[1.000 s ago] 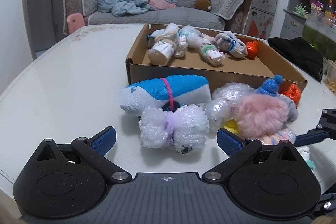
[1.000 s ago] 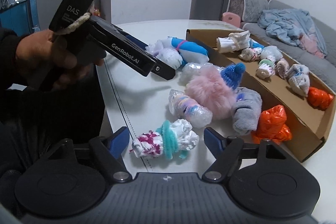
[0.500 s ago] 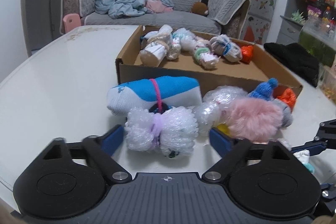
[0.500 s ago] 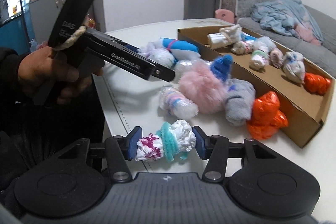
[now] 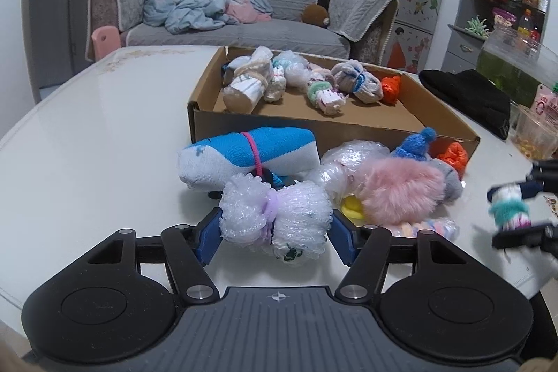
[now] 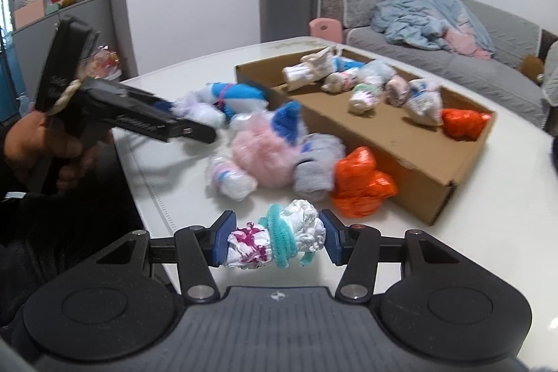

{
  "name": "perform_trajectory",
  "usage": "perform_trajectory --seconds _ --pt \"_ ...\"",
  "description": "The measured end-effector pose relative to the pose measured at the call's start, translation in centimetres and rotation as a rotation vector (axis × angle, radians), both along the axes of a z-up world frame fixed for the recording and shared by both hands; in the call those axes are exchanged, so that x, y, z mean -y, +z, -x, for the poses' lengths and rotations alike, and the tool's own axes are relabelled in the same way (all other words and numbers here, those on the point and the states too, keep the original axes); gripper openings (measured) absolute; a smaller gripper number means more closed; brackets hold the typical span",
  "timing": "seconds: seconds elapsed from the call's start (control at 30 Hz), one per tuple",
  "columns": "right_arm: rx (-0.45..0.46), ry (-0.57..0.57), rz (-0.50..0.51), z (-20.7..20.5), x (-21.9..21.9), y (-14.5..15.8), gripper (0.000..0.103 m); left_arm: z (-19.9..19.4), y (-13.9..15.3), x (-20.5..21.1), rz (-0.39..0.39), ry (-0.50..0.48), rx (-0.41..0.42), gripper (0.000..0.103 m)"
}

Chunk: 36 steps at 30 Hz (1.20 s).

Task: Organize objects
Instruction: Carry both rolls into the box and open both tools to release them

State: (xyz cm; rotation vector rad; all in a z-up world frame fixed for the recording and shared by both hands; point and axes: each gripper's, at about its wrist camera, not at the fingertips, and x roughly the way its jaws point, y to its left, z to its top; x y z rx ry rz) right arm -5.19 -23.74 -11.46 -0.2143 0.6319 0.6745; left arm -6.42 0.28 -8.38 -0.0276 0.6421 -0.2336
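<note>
On the white table (image 5: 87,145), a bubble-wrap bundle (image 5: 279,218) tied with a lilac band lies between the blue pads of my left gripper (image 5: 275,236). Its jaws are closing and the pads touch both ends of the bundle. My right gripper (image 6: 275,241) is shut on a white-and-magenta bundle (image 6: 303,229) with a teal tie and holds it above the table. The same bundle (image 5: 509,208) shows at the right edge of the left wrist view. The cardboard box (image 5: 314,128) behind holds several wrapped bundles.
A blue-and-white sock roll (image 5: 244,156), a pink fluffy ball (image 5: 401,190), a grey sock (image 6: 314,173) and an orange bag bundle (image 6: 359,183) lie in front of the box. A black hat (image 5: 467,96) and a jar (image 5: 516,65) stand at the right. A hand (image 6: 35,142) holds the left gripper.
The left jaws have closed in from wide apart onto the bubble-wrap bundle. The right jaws closed on the teal-tied bundle and lifted it off the table, towards the box.
</note>
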Motion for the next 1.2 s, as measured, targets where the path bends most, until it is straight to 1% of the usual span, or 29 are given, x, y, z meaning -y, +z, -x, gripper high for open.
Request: perform_trajectory --seconds 0.13,0.27,0.37,0.47,0.6,0.67,0.77,0.97,1.1,1.2 --pt "0.016 -0.021 -0.014 -0.6 1.1 1.4 0.048 0.8 2.0 -0.8 -0.013 -0.013 0.027 0.069" --pt "0.054 -0.045 -0.018 -1.7 2.2 3.5 0.048 0.4 5.3 -1.0 -0.037 -0.042 0.090 0.069" --pt "0.089 -0.063 -0.028 -2.8 3.0 5.6 0.048 -0.6 7.9 -0.8 -0.062 -0.072 0.138 0.069" --pt "0.122 -0.079 -0.025 -4.0 3.6 7.4 0.049 -1.9 10.1 0.0 -0.081 -0.116 0.164 0.069" --pt "0.150 -0.096 -0.006 -5.9 4.0 9.3 0.049 -3.9 12.3 1.3 -0.090 -0.177 0.186 0.069" --pt "0.158 -0.100 0.005 -6.8 4.1 10.1 0.049 -4.9 13.3 2.1 -0.112 -0.208 0.205 0.069" --pt "0.163 -0.098 0.022 -8.3 4.2 10.8 0.049 -6.8 14.5 3.6 -0.101 -0.256 0.204 0.069" --pt "0.182 -0.098 0.082 -11.3 3.9 12.2 0.049 -10.8 16.2 7.5 -0.129 -0.347 0.201 0.069" --pt "0.179 -0.109 0.097 -13.2 4.1 12.4 0.049 -12.9 16.4 10.4 -0.151 -0.405 0.192 0.069" --pt "0.171 -0.118 0.105 -14.5 4.4 12.3 0.049 -14.1 15.9 12.2 -0.177 -0.441 0.181 0.069"
